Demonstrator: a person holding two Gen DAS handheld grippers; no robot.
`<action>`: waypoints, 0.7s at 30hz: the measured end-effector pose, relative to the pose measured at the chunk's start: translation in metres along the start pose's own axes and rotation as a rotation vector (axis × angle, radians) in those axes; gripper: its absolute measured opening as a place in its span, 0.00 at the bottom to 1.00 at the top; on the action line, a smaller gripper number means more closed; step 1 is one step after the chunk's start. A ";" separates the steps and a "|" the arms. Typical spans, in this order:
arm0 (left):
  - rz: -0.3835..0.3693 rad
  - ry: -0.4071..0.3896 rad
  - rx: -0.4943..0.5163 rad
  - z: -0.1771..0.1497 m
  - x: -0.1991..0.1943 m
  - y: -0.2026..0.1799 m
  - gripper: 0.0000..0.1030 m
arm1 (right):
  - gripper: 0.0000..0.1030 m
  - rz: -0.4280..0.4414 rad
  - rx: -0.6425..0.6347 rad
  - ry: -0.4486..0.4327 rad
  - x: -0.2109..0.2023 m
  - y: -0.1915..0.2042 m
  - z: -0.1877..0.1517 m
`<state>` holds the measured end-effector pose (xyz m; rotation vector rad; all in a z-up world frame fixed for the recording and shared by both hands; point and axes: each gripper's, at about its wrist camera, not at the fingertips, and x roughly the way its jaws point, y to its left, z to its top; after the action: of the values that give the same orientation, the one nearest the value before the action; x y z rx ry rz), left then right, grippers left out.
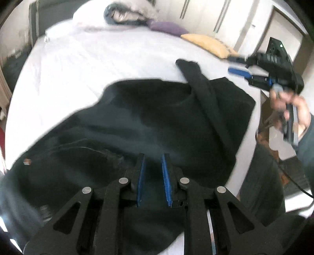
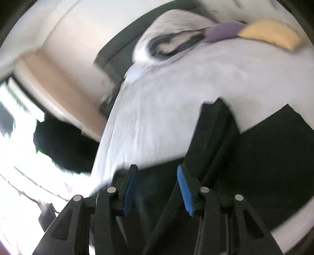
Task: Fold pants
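Black pants (image 1: 157,117) lie spread on a white bed (image 1: 88,64), with one narrow part (image 1: 204,94) laid across them toward the far side. My left gripper (image 1: 153,157) is low over the near part of the pants. Its blue pads stand narrowly apart with black cloth pinched between them. My right gripper (image 1: 230,64) hovers over the bed's far right, held by a hand (image 1: 290,106); its jaws are apart with nothing in them. In the blurred right wrist view, the right gripper (image 2: 157,167) looks down on the pants (image 2: 265,157) and the narrow part (image 2: 215,133).
A purple pillow (image 1: 166,27), a yellow pillow (image 1: 208,43) and a rolled blanket (image 1: 125,13) sit at the bed's head. Wardrobe doors (image 1: 221,13) stand behind. The bed's right edge drops to the floor (image 1: 274,137). A small tag (image 1: 27,161) shows on the pants.
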<state>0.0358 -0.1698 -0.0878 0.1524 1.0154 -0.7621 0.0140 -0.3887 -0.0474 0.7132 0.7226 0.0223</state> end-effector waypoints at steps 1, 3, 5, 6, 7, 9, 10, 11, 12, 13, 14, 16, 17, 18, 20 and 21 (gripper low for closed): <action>-0.004 0.024 -0.019 0.001 0.012 0.001 0.16 | 0.45 0.016 0.041 -0.008 0.004 -0.010 0.010; -0.018 0.083 -0.064 -0.005 0.029 0.010 0.16 | 0.45 0.034 0.130 -0.018 0.017 -0.033 0.028; -0.033 0.075 -0.092 -0.010 0.039 0.015 0.16 | 0.45 0.028 0.197 -0.017 0.030 -0.060 0.043; -0.045 0.071 -0.108 -0.011 0.041 0.017 0.16 | 0.45 0.025 0.225 -0.016 0.036 -0.069 0.047; -0.062 0.072 -0.132 -0.011 0.043 0.019 0.16 | 0.45 0.028 0.259 -0.016 0.043 -0.079 0.049; -0.112 0.078 -0.197 -0.010 0.050 0.030 0.16 | 0.45 0.019 0.300 -0.013 0.055 -0.095 0.059; -0.135 0.080 -0.224 -0.008 0.054 0.034 0.16 | 0.45 0.001 0.314 -0.009 0.060 -0.101 0.061; -0.156 0.083 -0.247 -0.007 0.057 0.037 0.16 | 0.45 -0.016 0.337 -0.003 0.066 -0.109 0.062; -0.168 0.084 -0.259 -0.008 0.060 0.040 0.16 | 0.45 -0.013 0.358 0.001 0.070 -0.116 0.063; -0.175 0.086 -0.268 -0.007 0.062 0.041 0.16 | 0.45 -0.008 0.371 0.013 0.076 -0.120 0.062; -0.180 0.087 -0.278 -0.006 0.064 0.041 0.16 | 0.45 -0.027 0.370 0.023 0.079 -0.123 0.062; -0.184 0.086 -0.285 -0.008 0.063 0.044 0.16 | 0.45 -0.028 0.379 0.029 0.084 -0.125 0.059; -0.186 0.085 -0.285 -0.007 0.064 0.044 0.16 | 0.45 -0.020 0.388 0.033 0.087 -0.128 0.059; -0.189 0.084 -0.285 -0.009 0.063 0.047 0.16 | 0.45 -0.010 0.396 0.039 0.091 -0.130 0.059; -0.197 0.081 -0.291 -0.009 0.063 0.048 0.16 | 0.45 0.018 0.404 0.050 0.098 -0.136 0.059; -0.200 0.079 -0.294 -0.010 0.062 0.049 0.16 | 0.44 0.026 0.404 0.052 0.100 -0.137 0.060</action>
<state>0.0786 -0.1603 -0.1544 -0.1762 1.2184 -0.7829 0.0967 -0.5032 -0.1585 1.1110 0.7760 -0.0840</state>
